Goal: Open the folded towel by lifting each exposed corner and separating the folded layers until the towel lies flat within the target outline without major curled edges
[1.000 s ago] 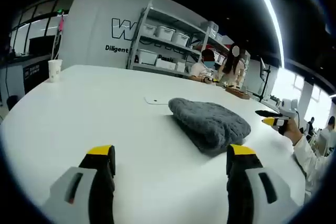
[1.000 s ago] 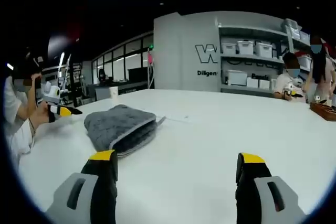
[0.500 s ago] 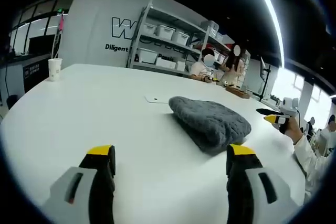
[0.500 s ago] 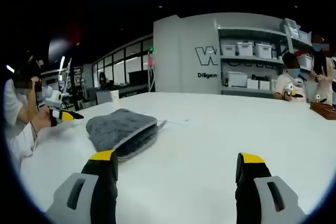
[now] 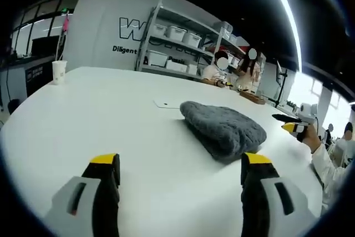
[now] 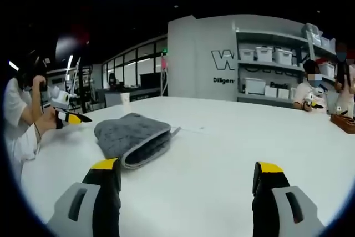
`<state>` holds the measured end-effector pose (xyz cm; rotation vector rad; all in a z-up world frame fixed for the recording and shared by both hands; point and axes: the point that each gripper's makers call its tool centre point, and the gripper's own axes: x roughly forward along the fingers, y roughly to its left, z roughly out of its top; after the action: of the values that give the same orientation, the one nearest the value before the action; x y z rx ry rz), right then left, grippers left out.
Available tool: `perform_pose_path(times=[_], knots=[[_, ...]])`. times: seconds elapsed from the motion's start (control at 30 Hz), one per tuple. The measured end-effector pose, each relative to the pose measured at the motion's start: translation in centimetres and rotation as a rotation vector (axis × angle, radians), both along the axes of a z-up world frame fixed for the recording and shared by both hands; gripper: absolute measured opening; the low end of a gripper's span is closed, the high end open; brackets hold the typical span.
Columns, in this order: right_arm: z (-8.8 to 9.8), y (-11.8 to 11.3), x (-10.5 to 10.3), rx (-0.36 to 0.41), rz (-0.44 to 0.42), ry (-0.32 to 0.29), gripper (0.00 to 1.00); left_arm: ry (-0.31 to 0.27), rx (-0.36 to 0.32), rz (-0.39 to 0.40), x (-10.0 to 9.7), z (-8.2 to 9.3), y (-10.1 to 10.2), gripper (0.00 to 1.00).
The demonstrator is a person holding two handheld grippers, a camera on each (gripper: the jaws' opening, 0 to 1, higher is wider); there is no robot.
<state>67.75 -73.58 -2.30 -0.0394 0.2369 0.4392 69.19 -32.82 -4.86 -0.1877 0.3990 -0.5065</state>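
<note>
A grey wall [image 5: 105, 26] bears a large "W" above "Diligent". The folded, plush grey towel [image 5: 223, 129] lies mid-way across the smooth white surface [image 5: 83, 115], untouched. The left claw [image 5: 180, 162] and right claw [image 6: 187, 167], yellow-tipped, hover with jaws apart.

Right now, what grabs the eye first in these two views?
The folded gray towel in the middle of the big white table, thick and still doubled over, its open layered edge showing in the right gripper view. Both tools hang low over the table short of it, the left tool and the right tool open and holding nothing. Behind stands a gray wall with shelves of white bins.
</note>
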Motion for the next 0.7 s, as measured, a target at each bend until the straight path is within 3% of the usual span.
perform_pose_path(times=[0.17,0.3,0.7], knots=[[0.07,0.42,-0.12,-0.005,0.017,-0.001,1.0,-0.001,-0.002,-0.001,0.04,0.05,-0.09,0.92],[0.16,0.37,-0.12,0.01,0.011,0.001,1.0,-0.021,-0.003,-0.004,0.14,0.38,-0.3,0.99],[0.66,0.21,-0.3,0.039,0.008,-0.009,1.0,-0.028,0.007,0.008,0.21,0.62,-0.02,0.99]])
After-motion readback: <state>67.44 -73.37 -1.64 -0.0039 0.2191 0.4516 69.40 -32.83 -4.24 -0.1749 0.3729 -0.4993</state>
